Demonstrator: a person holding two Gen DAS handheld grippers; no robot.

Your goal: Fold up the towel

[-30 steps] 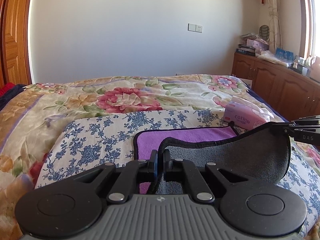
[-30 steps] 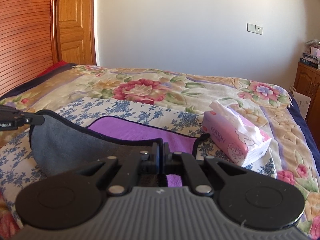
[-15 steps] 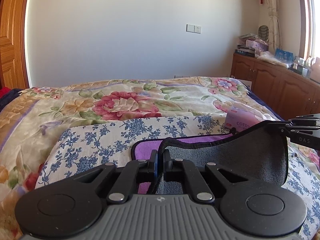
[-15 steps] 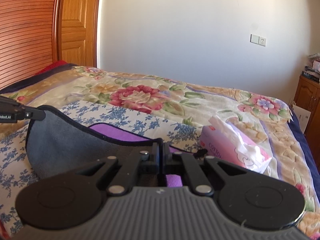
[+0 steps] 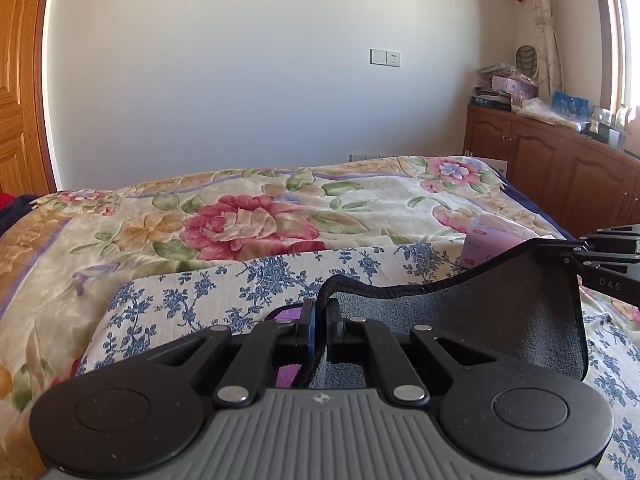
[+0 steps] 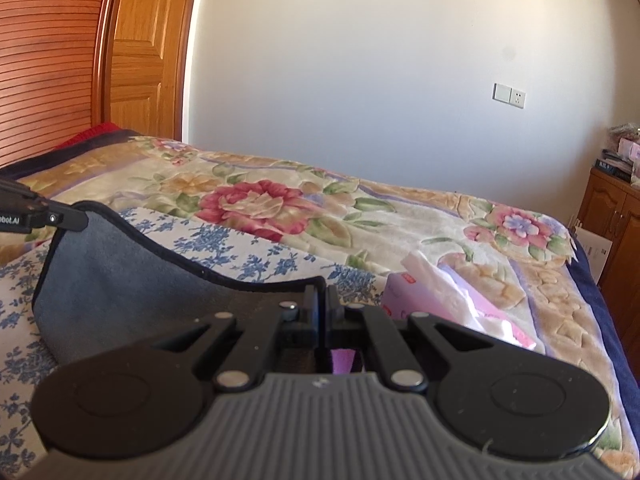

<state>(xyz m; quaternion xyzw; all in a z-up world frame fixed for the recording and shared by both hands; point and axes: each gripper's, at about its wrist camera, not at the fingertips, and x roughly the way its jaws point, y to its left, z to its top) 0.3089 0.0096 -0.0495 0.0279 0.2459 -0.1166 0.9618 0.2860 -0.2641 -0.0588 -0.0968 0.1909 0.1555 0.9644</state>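
The towel (image 5: 500, 320) is grey on one face and purple on the other, with a black hem. It hangs stretched between my two grippers above the blue-flowered cloth (image 5: 192, 300). My left gripper (image 5: 319, 308) is shut on one corner of the towel. My right gripper (image 6: 321, 296) is shut on the other corner; the towel's grey face (image 6: 120, 280) sags to its left. Each gripper's tip shows in the other's view: the right gripper (image 5: 592, 252) at the right edge, the left gripper (image 6: 60, 216) at the left edge. A purple strip (image 6: 342, 360) shows below the right fingers.
A pink tissue pack (image 6: 440, 304) lies on the floral bedspread (image 5: 260, 220) to the right, also in the left wrist view (image 5: 484, 244). A wooden cabinet (image 5: 560, 168) with clutter stands at the right wall. A wooden door (image 6: 148, 52) is at the left.
Both grippers have lifted the towel's held edge higher and carried it forward. The purple face is now almost hidden behind the grey face, and the tissue pack is partly covered.
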